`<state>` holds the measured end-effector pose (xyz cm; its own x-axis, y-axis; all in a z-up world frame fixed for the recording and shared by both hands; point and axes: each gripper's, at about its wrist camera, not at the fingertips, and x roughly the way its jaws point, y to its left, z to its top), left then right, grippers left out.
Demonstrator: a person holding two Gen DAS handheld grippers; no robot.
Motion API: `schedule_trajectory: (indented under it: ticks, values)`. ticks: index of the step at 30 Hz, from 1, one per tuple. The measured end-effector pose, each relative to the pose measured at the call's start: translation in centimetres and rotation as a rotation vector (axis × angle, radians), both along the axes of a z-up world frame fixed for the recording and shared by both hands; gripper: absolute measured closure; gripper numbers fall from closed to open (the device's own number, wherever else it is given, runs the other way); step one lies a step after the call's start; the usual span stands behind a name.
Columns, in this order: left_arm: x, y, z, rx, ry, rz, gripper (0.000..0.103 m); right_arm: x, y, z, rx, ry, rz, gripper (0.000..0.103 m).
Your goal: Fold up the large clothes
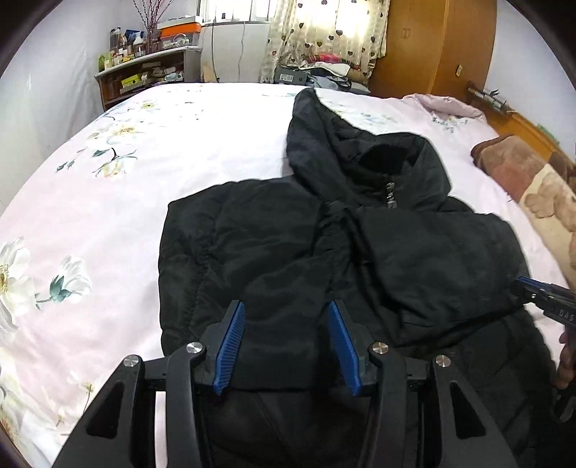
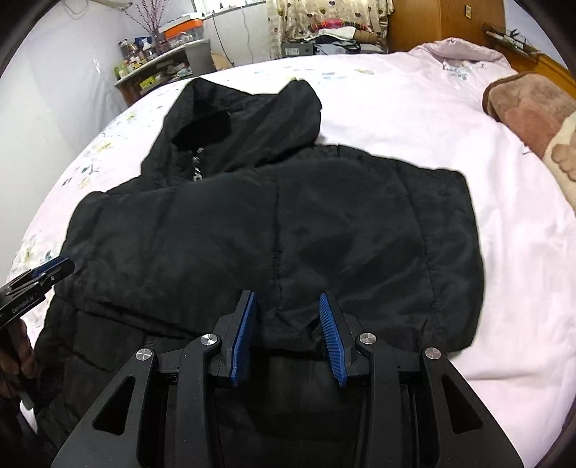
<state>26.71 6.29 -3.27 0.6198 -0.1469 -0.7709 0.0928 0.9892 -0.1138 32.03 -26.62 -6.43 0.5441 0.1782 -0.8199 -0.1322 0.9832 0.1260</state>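
Black hooded jacket (image 1: 324, 252) is seen spread on the bed sheet (image 1: 126, 172), partly folded: both side portions are laid inward over the body, so that straight folded edges are formed at 9 o'clock in the left wrist view and at 3 o'clock in the right wrist view. The hood (image 1: 360, 154) is pointed toward 12 o'clock, away from both cameras, with the zipper pull (image 2: 197, 169) visible at the collar. The lower hem is hidden beneath the grippers at 6 o'clock.

The left gripper (image 1: 287, 309) is held over the near part of the jacket with its blue pads (image 1: 230, 345) spread apart; nothing is clasped between them. The right gripper (image 2: 288, 302) is likewise held released above the fabric, its pads (image 2: 333, 334) parted around a ridge of cloth without closing on it. Whether the pads are touching the fabric cannot be told.

Wide stretches of floral sheet are left uncovered at 9 to 11 o'clock in the left wrist view and at 1 to 4 o'clock in the right wrist view. A brown blanket (image 2: 532, 108) is lying at the bed's edge near 2 o'clock, well apart from the jacket. A cluttered shelf (image 1: 144, 72) and a curtain (image 1: 324, 32) are seen beyond the far edge of the bed.
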Motion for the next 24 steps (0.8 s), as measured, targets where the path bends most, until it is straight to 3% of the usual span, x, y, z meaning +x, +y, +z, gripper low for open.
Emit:
schedule_trajectory:
  ticks: [6, 11, 18, 24]
  values:
    - [-1.1, -0.4, 4.4, -0.050, -0.066, -0.045, 0.052, -1.1, 0.7, 3.7, 0.025, -0.051, 0.015, 0.065]
    - [1.3, -0.7, 6.7, -0.064, -0.090, -0.074, 0.050, 0.8, 1.9, 6.0, 0.026, -0.071, 0.033, 0.065]
    - [7.8, -1.9, 8.0, -0.015, -0.111, -0.121, 0.040, 7.3, 2.4, 8.1, 0.022, -0.090, 0.048, 0.065]
    - [15.3, -3.3, 7.1, -0.037, -0.076, -0.134, 0.035, 14.2, 1.9, 8.0, 0.053, -0.082, 0.020, 0.060]
